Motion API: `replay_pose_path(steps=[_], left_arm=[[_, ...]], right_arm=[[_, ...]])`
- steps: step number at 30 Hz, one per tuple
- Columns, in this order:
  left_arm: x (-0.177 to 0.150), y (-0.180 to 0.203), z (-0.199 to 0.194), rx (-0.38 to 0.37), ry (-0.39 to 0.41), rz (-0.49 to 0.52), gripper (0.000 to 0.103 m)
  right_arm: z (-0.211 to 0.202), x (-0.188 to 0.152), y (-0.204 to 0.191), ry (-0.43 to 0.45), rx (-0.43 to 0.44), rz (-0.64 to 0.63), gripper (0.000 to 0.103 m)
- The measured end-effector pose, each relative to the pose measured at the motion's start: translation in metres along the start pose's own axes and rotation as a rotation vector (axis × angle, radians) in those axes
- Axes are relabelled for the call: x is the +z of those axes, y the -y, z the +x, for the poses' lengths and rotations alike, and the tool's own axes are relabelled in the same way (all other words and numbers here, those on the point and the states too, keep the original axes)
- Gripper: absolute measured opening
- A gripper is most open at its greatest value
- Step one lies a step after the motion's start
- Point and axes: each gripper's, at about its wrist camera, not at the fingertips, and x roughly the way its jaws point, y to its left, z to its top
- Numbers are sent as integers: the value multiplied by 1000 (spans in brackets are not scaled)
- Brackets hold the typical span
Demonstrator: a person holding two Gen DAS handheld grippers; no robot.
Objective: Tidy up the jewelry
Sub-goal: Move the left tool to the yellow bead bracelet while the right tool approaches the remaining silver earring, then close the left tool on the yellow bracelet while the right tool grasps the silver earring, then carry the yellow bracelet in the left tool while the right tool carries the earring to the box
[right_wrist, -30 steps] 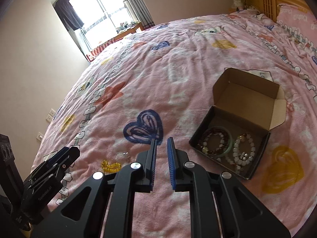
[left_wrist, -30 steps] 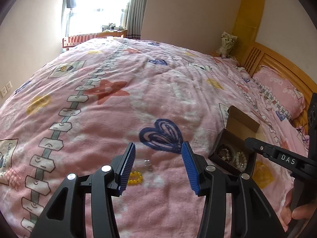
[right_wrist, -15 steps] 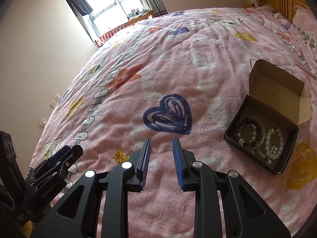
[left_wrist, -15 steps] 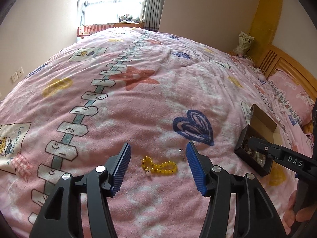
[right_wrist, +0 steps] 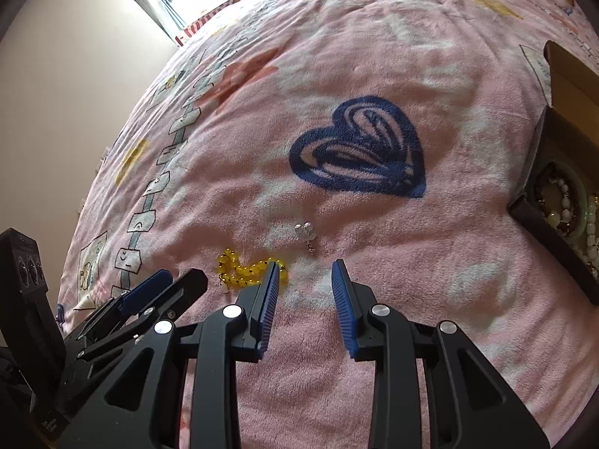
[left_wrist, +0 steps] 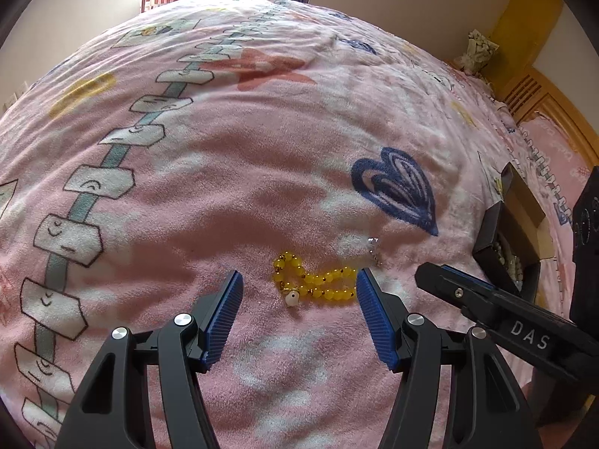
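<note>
We see yellow bead bracelet [left_wrist: 314, 282] flat on pink blanket [left_wrist: 262, 172], long axis crosswise between our left gripper [left_wrist: 299, 292] fingers, jaws apart, nothing held. Right gripper [right_wrist: 305, 275] jaws apart, empty.

The pink blanket [left_wrist: 232, 194] lies bare and wide beyond the yellow bead bracelet [left_wrist: 314, 284] and the small silver earring [right_wrist: 307, 232], with open room on the window side. Toward the headboard, the open cardboard box [right_wrist: 539, 224] stands in the way. The right gripper [left_wrist: 441, 280] juts in just beside the bracelet's end, crowding that side.
</note>
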Motion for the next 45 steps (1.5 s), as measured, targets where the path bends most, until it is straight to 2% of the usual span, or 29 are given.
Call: replay_pose_path(steps=[4, 8, 13, 18, 22, 23, 27, 30, 37, 45], left_arm=[[-1, -4, 15, 14, -38, -5, 64], [-2, -15, 32, -9, -70, -36, 64], [0, -25, 39, -51, -63, -89, 64], [1, -22, 45, -32, -51, -71, 63], [-1, -16, 46, 36, -35, -23, 53], [-1, -16, 45, 46, -33, -20, 49], [0, -26, 44, 63, -24, -38, 27], [1, -30, 43, 62, -15, -52, 16], [4, -26, 36, 37, 6, -61, 9], [8, -19, 22, 4, 38, -67, 9]], right_arm=[[14, 5, 3, 1, -9, 20, 30], [25, 11, 9, 3, 41, 59, 30], [43, 17, 11, -2, 75, 68, 30], [57, 19, 11, -8, 80, 54, 29], [59, 19, 11, 12, 58, 39, 23], [60, 19, 11, 15, 48, 32, 20], [61, 18, 11, 23, 43, 30, 19], [62, 17, 7, 35, 29, 9, 19], [60, 18, 6, 44, 45, 9, 19], [37, 24, 18, 74, 78, 37, 19]])
